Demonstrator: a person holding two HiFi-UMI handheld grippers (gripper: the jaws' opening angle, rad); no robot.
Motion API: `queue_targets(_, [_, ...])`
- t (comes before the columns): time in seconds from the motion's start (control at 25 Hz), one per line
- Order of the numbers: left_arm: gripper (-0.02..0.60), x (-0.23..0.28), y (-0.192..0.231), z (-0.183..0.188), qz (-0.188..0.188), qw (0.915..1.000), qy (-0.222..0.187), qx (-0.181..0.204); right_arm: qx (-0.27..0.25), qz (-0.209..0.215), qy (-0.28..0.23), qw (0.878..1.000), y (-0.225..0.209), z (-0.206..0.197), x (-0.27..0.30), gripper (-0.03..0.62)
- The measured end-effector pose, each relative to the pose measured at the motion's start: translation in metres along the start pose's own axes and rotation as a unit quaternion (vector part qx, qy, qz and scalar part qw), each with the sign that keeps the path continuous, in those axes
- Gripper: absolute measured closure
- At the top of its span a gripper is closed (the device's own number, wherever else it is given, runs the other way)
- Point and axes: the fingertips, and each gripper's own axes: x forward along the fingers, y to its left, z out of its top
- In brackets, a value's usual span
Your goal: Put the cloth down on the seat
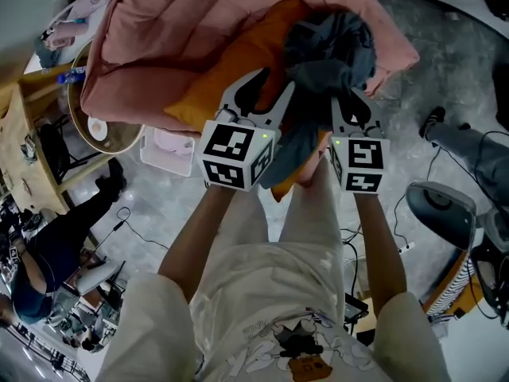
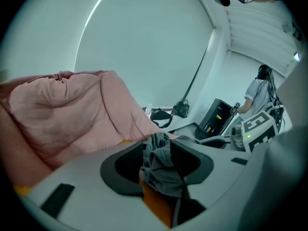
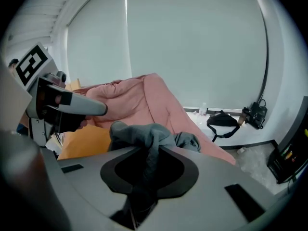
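cloth [image 1: 330,50]: grey, bunched up, gripped by both grippers; held over the orange cushion, with one tail hanging down past the left gripper; contact with the cushion cannot be told
left gripper [image 1: 266,94]: jaws partly closed and clamped on a thick wad of the cloth [image 2: 161,165], which fills the gap between the pads
right gripper [image 1: 350,100]: jaws nearly together, pinched on a thin twisted fold of the cloth [image 3: 144,134], which is draped over the jaw tops
grippers: side by side, close together, both tilted downward toward the seat
orange cushion [image 1: 231,70]: laid on the pink quilt, partly covered by the cloth
pink quilt [image 1: 175,30]: spread over the seat, puffy, a corner seen past the cloth on the right
seat [image 1: 79,122]: round beige rim seen under the quilt at the left edge
floor [image 1: 429,70]: grey, cables seen on it
black bag [image 3: 221,119]: seen beyond the quilt, by the wall
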Motion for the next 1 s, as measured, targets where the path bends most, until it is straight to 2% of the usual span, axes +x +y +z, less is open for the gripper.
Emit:
queue_targets(0.44, [0.397, 0.0, 0.015, -0.016, 0.024, 0.9996, 0.008, -0.014, 0.002, -0.006, 0.012, 1.0, -0.033, -0.009, 0.051, 0.514])
queue_targets(0.64, [0.397, 0.002, 0.016, -0.021, 0.028, 0.9994, 0.009, -0.017, -0.004, -0.048, 0.023, 0.999, -0.068, -0.013, 0.076, 0.513])
queue_targets(1.0, [0.397, 0.0, 0.01, -0.025, 0.024, 0.9995, 0.017, -0.009, -0.027, -0.089, 0.037, 0.995, -0.117, -0.016, 0.114, 0.511])
